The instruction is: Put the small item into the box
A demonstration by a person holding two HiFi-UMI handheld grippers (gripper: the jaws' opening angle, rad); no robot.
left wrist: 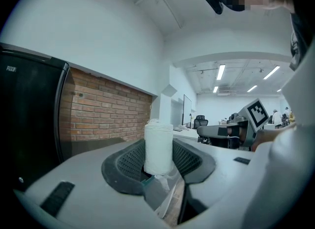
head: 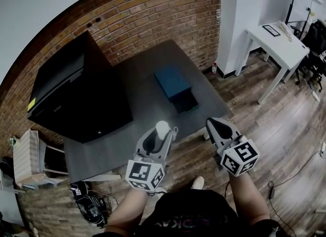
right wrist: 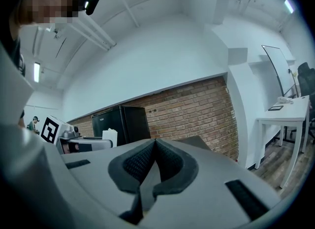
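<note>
Holding the little white roll
My left gripper squeezes the roll up in the air, well away from the blue box on the table. My right gripper is closed on nothing. I should go right over the box, then let go low

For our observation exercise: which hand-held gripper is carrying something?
The left hand-held gripper, clamping a white roll between its jaws; the right hand-held gripper is shut and empty.

No print is legible: the small white logo on the black cabinet is too blurred to read.
</note>
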